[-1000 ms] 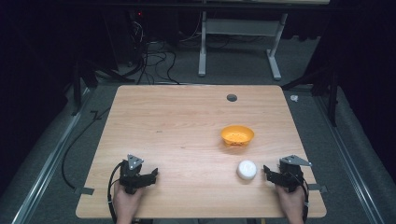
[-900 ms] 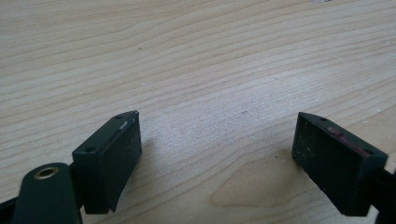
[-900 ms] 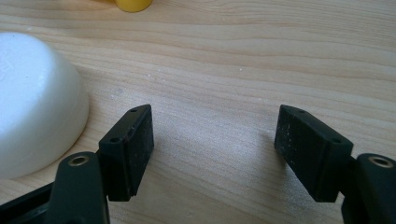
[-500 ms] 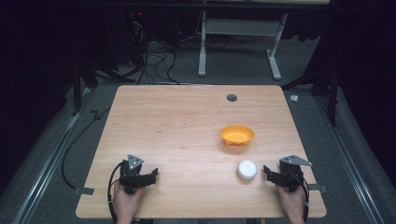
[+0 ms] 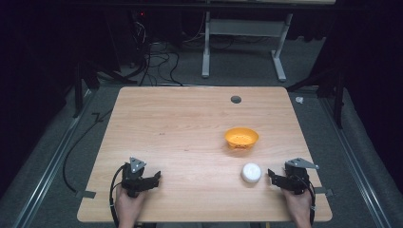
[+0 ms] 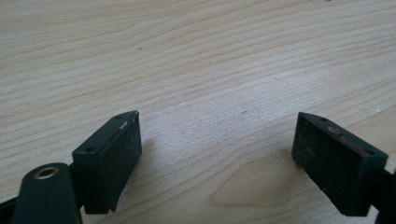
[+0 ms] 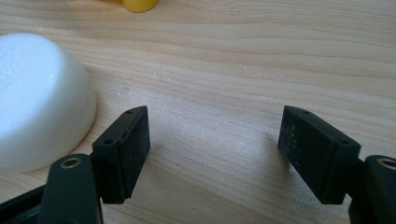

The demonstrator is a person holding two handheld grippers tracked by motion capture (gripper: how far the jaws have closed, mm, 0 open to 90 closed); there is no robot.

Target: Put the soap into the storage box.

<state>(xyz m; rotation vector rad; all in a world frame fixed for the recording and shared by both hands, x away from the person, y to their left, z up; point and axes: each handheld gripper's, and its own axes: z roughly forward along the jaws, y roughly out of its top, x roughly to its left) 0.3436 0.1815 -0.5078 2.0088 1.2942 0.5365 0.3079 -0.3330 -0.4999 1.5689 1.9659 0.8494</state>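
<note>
An orange bowl (image 5: 241,137) stands upright on the right half of the wooden table (image 5: 180,133). Nearer the front edge a small white bowl (image 5: 251,172) lies upside down. In the right gripper view that white bowl (image 7: 37,100) sits just left of my left jaw, not touching it, and the orange bowl's base (image 7: 139,4) peeks in at the top. My right gripper (image 5: 272,176) rests on the table right of the white bowl, open and empty (image 7: 215,147). My left gripper (image 5: 154,178) rests near the front left, open over bare wood (image 6: 217,156).
A round cable hole (image 5: 235,99) sits near the table's far edge. Grey tape tabs (image 5: 85,194) mark the front corners. Beyond the table are a white desk frame (image 5: 247,42), cables (image 5: 152,52) on the carpet, and dark stands at both sides.
</note>
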